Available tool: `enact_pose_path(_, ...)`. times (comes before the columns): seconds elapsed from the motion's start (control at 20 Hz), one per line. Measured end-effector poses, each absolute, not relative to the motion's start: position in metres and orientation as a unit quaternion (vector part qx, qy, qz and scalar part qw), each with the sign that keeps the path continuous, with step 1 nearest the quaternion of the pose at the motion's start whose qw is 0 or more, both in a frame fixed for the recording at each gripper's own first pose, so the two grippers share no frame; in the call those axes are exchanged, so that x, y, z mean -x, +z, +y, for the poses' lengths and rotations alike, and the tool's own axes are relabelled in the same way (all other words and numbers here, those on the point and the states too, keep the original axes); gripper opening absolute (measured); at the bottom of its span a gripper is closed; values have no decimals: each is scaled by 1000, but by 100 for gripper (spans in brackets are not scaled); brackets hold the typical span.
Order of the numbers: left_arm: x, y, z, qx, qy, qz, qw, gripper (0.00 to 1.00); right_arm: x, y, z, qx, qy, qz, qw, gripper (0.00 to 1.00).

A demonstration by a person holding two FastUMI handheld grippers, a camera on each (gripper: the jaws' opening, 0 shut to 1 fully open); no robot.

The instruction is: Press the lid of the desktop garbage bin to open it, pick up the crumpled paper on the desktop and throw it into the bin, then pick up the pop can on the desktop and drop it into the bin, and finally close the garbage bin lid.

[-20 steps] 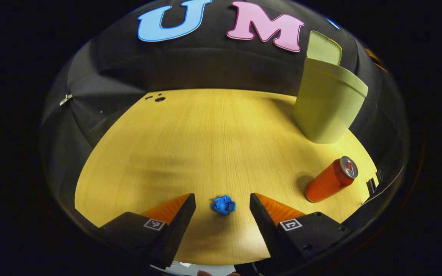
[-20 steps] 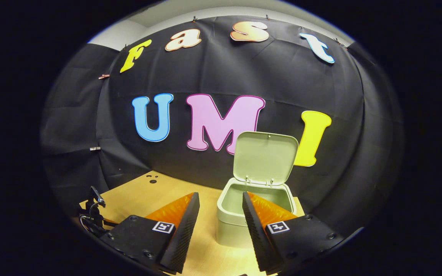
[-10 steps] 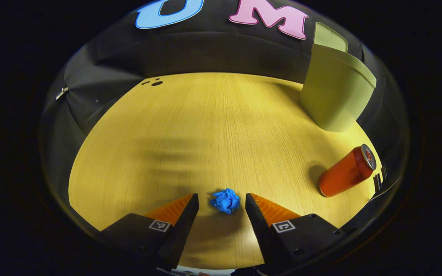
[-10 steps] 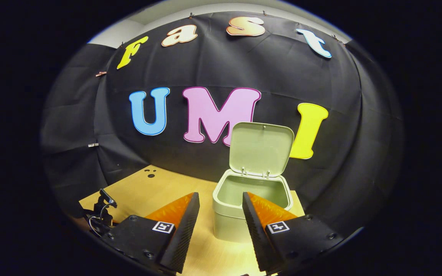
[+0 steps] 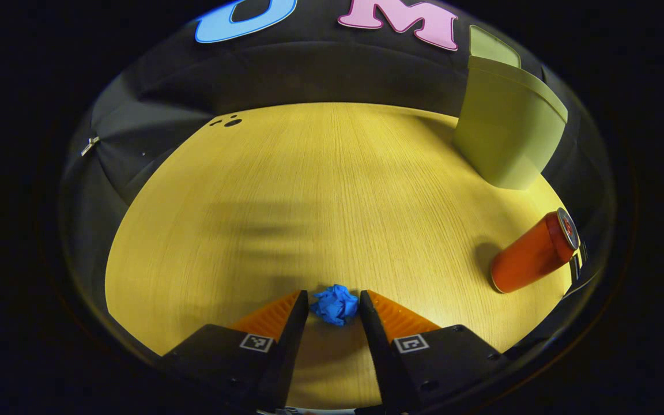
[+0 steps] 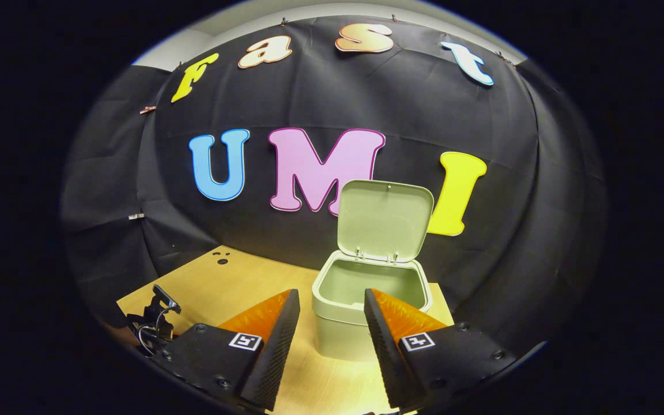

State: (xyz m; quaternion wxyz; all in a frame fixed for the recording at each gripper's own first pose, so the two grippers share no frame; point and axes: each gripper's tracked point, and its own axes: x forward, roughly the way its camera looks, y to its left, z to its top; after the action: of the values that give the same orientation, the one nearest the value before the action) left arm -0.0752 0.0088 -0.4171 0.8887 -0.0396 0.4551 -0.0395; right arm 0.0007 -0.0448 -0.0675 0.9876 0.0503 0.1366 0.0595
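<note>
While the left gripper (image 5: 332,305) has its fingers narrowed around the crumpled paper (image 5: 335,304) on the counter (image 5: 309,190), contact is unclear. Right gripper (image 6: 327,314) fingers gape before the open-lidded bin (image 6: 366,288); the can (image 5: 534,252) stands well aside

warm overhead light, strong fisheye warp

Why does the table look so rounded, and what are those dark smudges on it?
Left gripper view: the fisheye lens bows the wooden table and tilts the green bin and orange can; soft shadow bands cross the wood beyond the blue paper ball. Right gripper view: the open bin lid looks sharp and evenly lit.
</note>
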Motion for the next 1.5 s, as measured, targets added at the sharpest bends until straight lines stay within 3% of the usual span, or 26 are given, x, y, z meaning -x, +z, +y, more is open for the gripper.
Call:
enact_pose_path(0.15,74,-417,14,43,-32,452,890,48,-2,-67,-45,-53,58,135,988,72)
enact_pose_path(0.25,73,-413,17,46,-29,447,893,46,-3,-66,-45,-55,58,136,988,72)
enact_pose_path(0.65,43,-345,18,53,-36,381,922,48,-2,-68,-44,-56,63,137,987,72)
enact_pose_path(1.5,-56,-104,-17,112,-105,152,976,46,20,-78,-44,-77,58,143,985,72)
